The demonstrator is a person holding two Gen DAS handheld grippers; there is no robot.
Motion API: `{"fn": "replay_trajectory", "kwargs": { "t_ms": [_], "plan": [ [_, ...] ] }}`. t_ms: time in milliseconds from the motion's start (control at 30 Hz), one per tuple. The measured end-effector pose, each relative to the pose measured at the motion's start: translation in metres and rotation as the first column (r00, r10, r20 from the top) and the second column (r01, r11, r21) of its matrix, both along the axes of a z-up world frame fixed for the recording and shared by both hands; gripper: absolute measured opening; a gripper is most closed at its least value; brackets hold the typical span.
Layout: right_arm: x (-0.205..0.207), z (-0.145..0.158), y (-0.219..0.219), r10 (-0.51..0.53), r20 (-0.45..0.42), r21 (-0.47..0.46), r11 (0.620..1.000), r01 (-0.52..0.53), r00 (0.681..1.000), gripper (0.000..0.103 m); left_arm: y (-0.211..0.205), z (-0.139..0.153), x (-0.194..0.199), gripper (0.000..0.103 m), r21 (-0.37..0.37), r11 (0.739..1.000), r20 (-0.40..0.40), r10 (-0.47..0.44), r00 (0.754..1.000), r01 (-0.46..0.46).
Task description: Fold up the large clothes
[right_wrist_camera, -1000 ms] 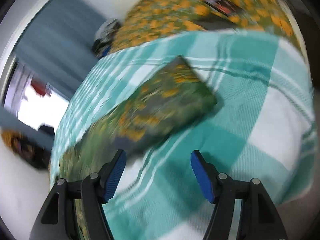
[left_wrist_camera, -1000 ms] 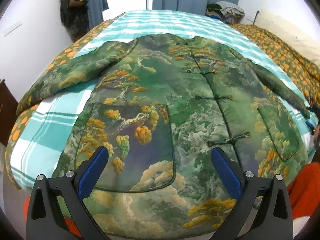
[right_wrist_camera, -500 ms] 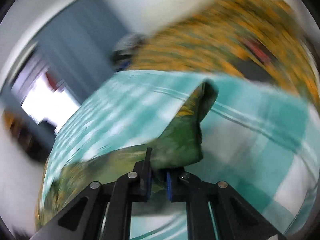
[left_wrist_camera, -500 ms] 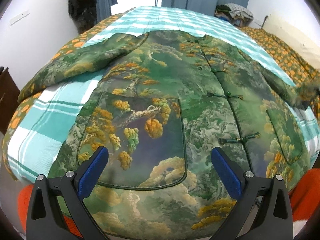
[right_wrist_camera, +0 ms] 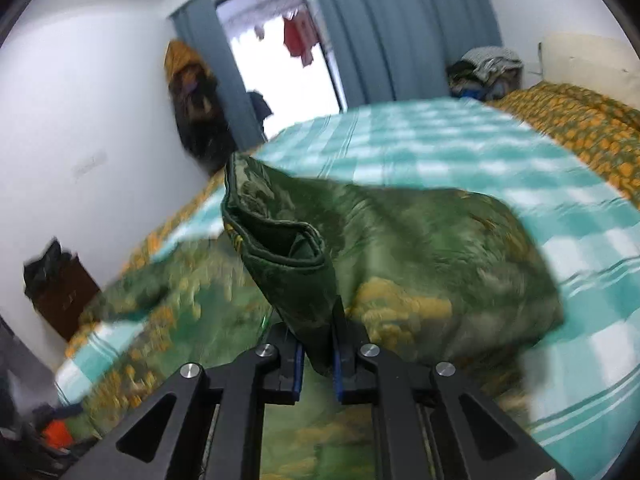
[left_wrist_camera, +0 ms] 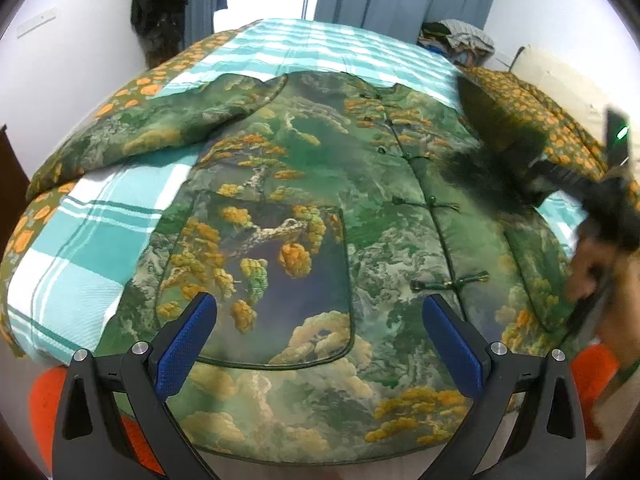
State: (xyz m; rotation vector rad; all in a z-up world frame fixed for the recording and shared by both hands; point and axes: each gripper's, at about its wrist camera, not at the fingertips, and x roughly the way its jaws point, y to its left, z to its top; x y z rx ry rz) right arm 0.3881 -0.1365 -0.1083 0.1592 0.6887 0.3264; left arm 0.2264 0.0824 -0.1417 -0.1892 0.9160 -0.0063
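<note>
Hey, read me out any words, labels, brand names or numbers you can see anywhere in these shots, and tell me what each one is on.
No text can be read in either view.
The green printed jacket shows only trees, clouds and knot buttons, no label.
The small pale plate on the wall is too small and blurred to tell whether it carries any writing.
The checked bedspread bears no words.
</note>
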Motion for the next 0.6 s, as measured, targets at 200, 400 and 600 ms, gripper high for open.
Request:
{"fn": "replay_trajectory", "kwargs": {
  "t_ms": [200, 400, 600],
  "plan": [
    [-0.028, -0.056, 0.016, 0.045, -0.172, 0.073, 0.997, -0.033, 0.984, 0.064, -0.012, 0.007, 0.025, 0.102, -0.076, 0.995, -0.026, -0.073, 0.997, 0.071],
    [-0.085, -0.032, -0.016, 0.09, -0.124, 0.088, 0.993, -0.079, 0.988, 0.067, -0.048, 0.008, 0.094, 0.101, -0.311, 0.929, -0.053, -0.23, 0.972, 0.203],
    [-0.124, -0.009, -0.034, 0.087, -0.066, 0.091, 0.993, -0.08, 0.994, 0.067, -0.092, -0.033, 0.182, 0.076, -0.323, 0.932, -0.167, -0.227, 0.959, 0.165]
  ]
}}
